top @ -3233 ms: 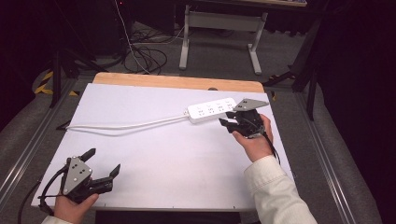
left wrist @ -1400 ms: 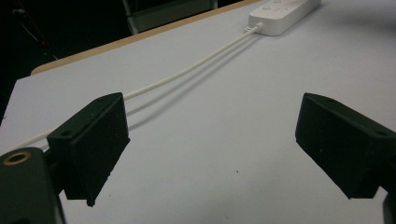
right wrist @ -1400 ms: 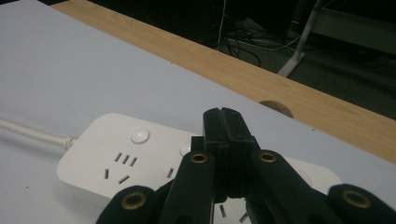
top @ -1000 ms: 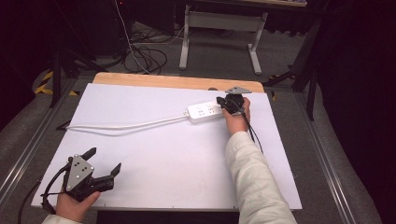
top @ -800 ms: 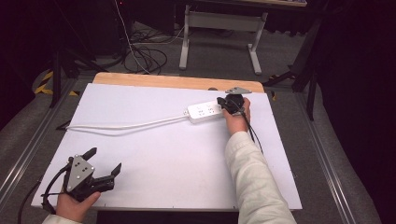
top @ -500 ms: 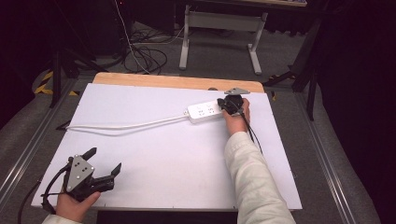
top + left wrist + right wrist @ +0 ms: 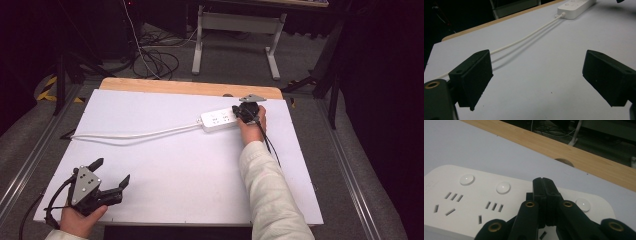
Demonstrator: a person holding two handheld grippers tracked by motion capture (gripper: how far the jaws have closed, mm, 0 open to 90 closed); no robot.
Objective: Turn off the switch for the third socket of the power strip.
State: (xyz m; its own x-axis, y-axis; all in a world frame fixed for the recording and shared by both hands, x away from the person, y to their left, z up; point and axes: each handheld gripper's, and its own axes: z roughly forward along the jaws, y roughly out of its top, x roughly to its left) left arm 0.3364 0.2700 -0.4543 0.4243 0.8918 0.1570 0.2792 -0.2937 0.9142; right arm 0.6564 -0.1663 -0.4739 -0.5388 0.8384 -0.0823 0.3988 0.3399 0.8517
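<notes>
At the near left corner of the white board [image 7: 165, 165], the left gripper [image 7: 111, 175] rests in a hand [image 7: 80, 220] just inside the board's front edge, jaws spread wide with nothing between them. In the left gripper view the two black jaws frame a bare stretch of board, and the cord [image 7: 524, 38] runs diagonally beyond them toward the strip [image 7: 576, 6] at the top edge. A wide open area of board lies between this gripper and the cord.

The white cord [image 7: 135, 134] starts at the board's left edge, near the grey floor rail [image 7: 22, 170], and crosses the board's far half to the strip's left end. A band of bare wood table [image 7: 190, 87] shows past the board's far edge.

The power strip [image 7: 217, 120] lies toward the far right of the board, near its far edge and slightly angled. The right gripper [image 7: 244, 113], held in a hand [image 7: 252, 131] on a white sleeve [image 7: 265, 190], sits over the strip's right end. In the right gripper view its jaws are pressed together, empty, tips over the strip's top face [image 7: 474, 195] between two round buttons [image 7: 503, 187]; whether they touch it cannot be told. The wood edge [image 7: 579, 152] runs just behind.

Right of the sleeve, a clear strip of board reaches the right edge, with grey floor [image 7: 340, 165] beyond.
</notes>
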